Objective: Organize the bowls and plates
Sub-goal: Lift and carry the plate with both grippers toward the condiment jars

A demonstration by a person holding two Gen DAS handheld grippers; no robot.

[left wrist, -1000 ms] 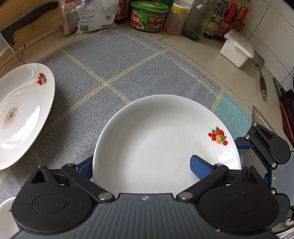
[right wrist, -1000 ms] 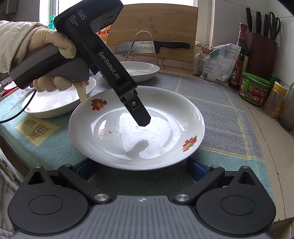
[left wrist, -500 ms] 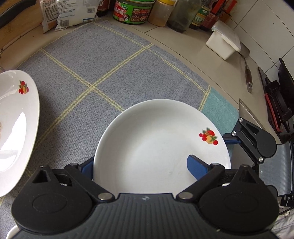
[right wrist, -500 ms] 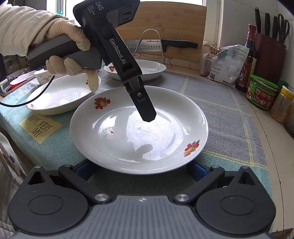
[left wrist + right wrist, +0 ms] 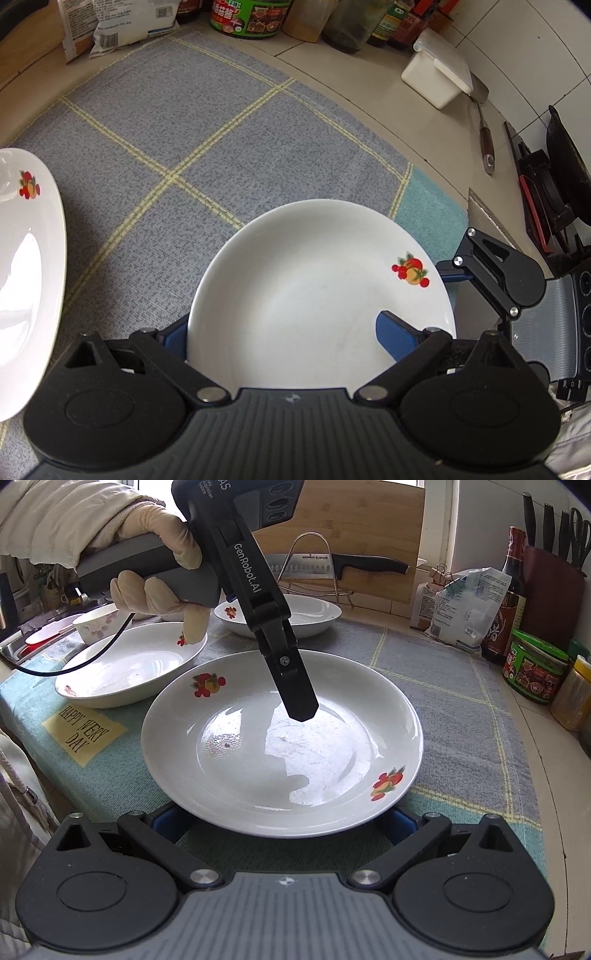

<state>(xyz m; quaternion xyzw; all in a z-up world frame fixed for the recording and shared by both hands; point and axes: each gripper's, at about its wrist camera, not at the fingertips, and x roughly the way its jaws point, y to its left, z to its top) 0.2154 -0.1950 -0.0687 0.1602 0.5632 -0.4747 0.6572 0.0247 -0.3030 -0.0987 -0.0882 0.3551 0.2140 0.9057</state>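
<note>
A white plate with fruit prints (image 5: 280,738) lies on the grey checked cloth (image 5: 443,701); it also shows in the left wrist view (image 5: 317,295). My left gripper (image 5: 280,332) hovers over the plate with its fingers spread, one blue pad (image 5: 391,332) inside the rim, the other at the outer edge. From the right wrist view its dark finger (image 5: 295,686) points down into the plate. My right gripper (image 5: 284,819) is open at the plate's near edge, its pads below the rim. Two more white plates (image 5: 129,668) (image 5: 314,614) sit behind.
A small flowered bowl (image 5: 96,626) stands at the far left. A knife on a wire rack (image 5: 332,565) leans on a wooden board. Jars, bottles and bags (image 5: 535,668) line the right. A white box (image 5: 436,74), a spatula (image 5: 484,136) and a stove (image 5: 554,192) lie beyond the cloth.
My left gripper has risen and tilted steeper above the plate. The plate looks smaller in the left wrist view. The right gripper stays at the plate's near edge.
</note>
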